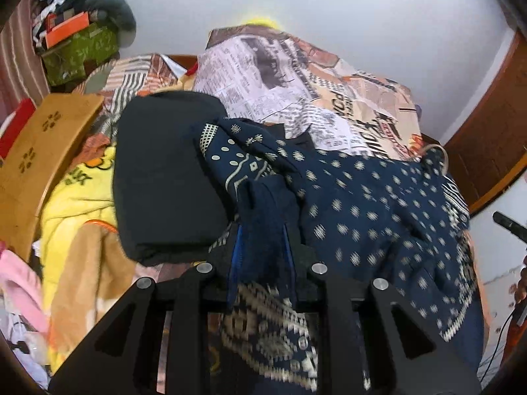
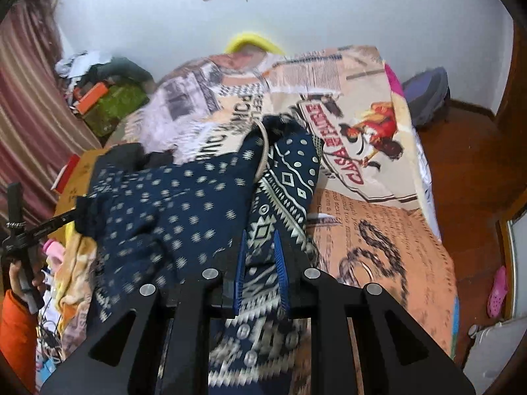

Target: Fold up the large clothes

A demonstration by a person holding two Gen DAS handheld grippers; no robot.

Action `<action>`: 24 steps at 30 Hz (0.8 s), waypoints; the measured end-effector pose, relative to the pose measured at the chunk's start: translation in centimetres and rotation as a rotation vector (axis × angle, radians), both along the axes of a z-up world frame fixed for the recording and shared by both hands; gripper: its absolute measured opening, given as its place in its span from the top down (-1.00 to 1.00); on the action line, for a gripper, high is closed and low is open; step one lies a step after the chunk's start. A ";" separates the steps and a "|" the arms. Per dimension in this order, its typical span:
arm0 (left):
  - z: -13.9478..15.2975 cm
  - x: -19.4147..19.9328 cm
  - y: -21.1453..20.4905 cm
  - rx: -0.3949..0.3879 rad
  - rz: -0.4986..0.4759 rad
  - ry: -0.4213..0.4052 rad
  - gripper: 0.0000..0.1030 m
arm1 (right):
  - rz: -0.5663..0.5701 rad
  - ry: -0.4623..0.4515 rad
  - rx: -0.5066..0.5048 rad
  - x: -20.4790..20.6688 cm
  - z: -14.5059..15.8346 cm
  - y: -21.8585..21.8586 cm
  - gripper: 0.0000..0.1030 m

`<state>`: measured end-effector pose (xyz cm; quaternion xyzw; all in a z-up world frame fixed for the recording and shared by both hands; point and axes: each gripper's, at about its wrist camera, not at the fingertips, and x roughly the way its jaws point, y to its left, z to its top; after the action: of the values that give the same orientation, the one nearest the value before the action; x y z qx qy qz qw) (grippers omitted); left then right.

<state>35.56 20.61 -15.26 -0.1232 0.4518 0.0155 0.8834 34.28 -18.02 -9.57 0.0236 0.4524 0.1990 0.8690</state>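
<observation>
Left wrist view: navy patterned garment [image 1: 378,197], bunched on bed, spreading toward 3 o'clock; left gripper [image 1: 262,240] fingers clenched on a fold. Folded black cloth [image 1: 164,171] touching at 9 o'clock.

Right wrist view: same garment [image 2: 184,217] draped toward 9 o'clock; right gripper [image 2: 260,256] fingers clamped on patterned border. Printed bedspread [image 2: 378,217] bare toward 3 o'clock.

— What sort of place is this?

— A bedroom in a home. A bed [image 2: 378,217] under a newspaper-print bedspread [image 2: 355,105] fills the room, its wooden frame [image 1: 487,151] against a plain white wall [image 1: 362,26].

— What else marks it as lived-in?

— A striped curtain [image 2: 29,105], a corner heap of boxes and clothes [image 1: 75,29], a yellow blanket [image 1: 75,197], and a pink clog [image 2: 497,291] on the wooden floor [image 2: 467,177].
</observation>
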 end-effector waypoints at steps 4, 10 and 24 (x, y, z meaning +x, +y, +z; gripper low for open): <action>2.6 -3.8 -1.0 0.048 -0.022 -0.045 0.05 | 0.035 -0.063 -0.045 -3.7 2.3 -0.1 0.60; 4.5 -8.7 -1.5 0.036 -0.034 -0.072 -0.18 | 0.055 -0.141 -0.085 -9.0 4.0 -0.1 0.04; -2.5 -17.0 -2.0 -0.029 -0.083 0.108 -0.26 | 0.062 -0.096 -0.177 -15.9 0.6 -0.1 -0.02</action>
<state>18.53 18.64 -17.79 -0.1161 0.5038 -0.0212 0.8557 18.41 -18.13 -8.92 -0.0771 0.4266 0.1860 0.8817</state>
